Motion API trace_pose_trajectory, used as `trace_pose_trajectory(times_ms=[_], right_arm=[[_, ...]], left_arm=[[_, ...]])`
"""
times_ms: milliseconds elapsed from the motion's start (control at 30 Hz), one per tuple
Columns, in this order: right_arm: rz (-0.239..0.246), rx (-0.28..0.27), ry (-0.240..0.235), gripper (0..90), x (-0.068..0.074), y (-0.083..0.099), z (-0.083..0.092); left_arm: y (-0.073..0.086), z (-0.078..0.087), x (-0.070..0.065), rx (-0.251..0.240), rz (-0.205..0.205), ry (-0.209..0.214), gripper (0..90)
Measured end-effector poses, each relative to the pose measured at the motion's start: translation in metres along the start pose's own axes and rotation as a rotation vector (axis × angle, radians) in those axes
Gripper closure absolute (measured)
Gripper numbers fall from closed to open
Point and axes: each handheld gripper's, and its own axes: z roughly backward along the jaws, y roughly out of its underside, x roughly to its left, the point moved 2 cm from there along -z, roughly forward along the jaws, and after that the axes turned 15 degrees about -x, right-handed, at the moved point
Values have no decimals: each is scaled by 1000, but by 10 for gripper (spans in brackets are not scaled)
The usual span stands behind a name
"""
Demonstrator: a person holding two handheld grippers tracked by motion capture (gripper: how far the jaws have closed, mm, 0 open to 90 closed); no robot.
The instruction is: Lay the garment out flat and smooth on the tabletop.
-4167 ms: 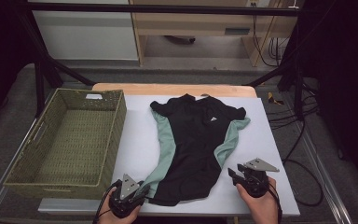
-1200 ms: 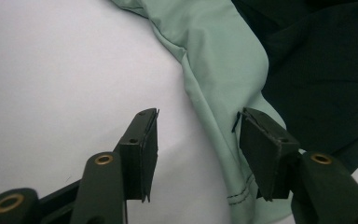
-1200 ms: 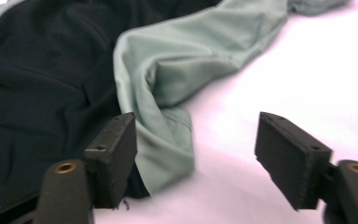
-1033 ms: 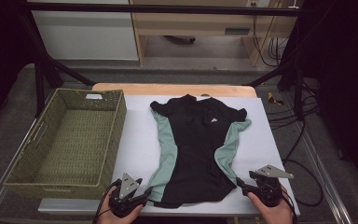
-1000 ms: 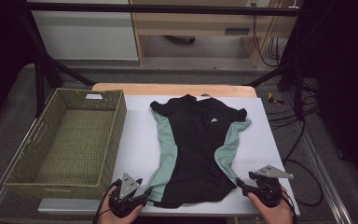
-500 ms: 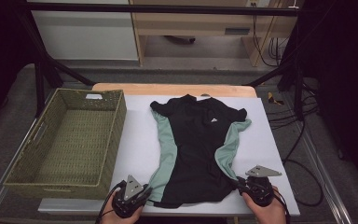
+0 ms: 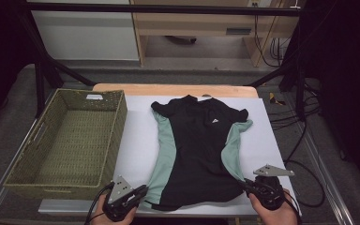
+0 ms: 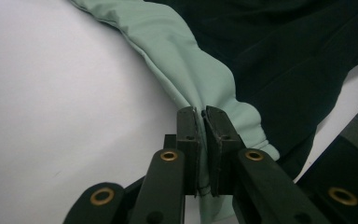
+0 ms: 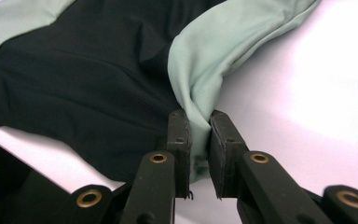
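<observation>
A black shirt (image 7: pixel 198 140) with mint-green side panels lies flat on the white table (image 7: pixel 138 145), collar away from me. My left gripper (image 7: pixel 144 191) is at the hem's left corner. In the left gripper view its jaws (image 8: pixel 201 114) have just been closing and now pinch the mint-green fabric (image 8: pixel 182 65). My right gripper (image 7: pixel 247 184) is at the hem's right corner. In the right gripper view those jaws (image 9: pixel 199 116) have just been closing too, and a fold of the green panel (image 9: pixel 205 51) is bunched between them.
A woven green basket (image 7: pixel 104 140) with nothing in it stands on the table's left part. A wooden strip (image 7: pixel 168 87) runs along the far edge. Cables (image 7: pixel 300 117) lie on the floor to the right. The near table edge is just under both hands.
Both grippers have closed on the shirt's hem corners. The right one moved left to the hem and rose a little, pulling the green fabric up into a fold.
</observation>
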Motion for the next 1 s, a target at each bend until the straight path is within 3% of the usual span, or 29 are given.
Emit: trace_pose_trajectory(times_ms=[100, 167, 200, 267, 367, 433, 600, 700, 800, 900, 1000], right_arm=[[5, 6, -13, 766, 1, -1, -13], [-5, -31, -66, 707, -1, -2, -28], [-32, -49, -93, 673, -5, -1, -38], [-31, -48, -80, 618, -12, 3, -53], [-9, -45, -62, 555, -20, 11, -64], [1, -55, -67, 515, -22, 14, -61], [27, -156, -45, 494, -23, 14, -33], [55, -219, 30, 543, -28, 13, -13], [9, -215, 56, 532, -38, 18, -4], [-8, -188, 35, 519, -42, 28, -4], [-15, -168, -4, 506, -37, 34, -6]], left_arm=[[6, 4, 0, 16, -29, -25, 842], [7, 4, 0, 28, -45, -39, 842], [7, 3, 1, 32, -54, -47, 841], [9, 2, 4, 43, -72, -68, 839], [12, 1, 9, 49, -62, -75, 817], [12, 0, 10, 41, -58, -81, 794], [12, -2, 6, 39, -61, -73, 763], [13, -4, 4, 45, -66, -66, 766], [14, -5, 3, 49, -65, -61, 766], [14, -5, 2, 51, -64, -57, 764], [14, -6, 2, 51, -60, -52, 764]])
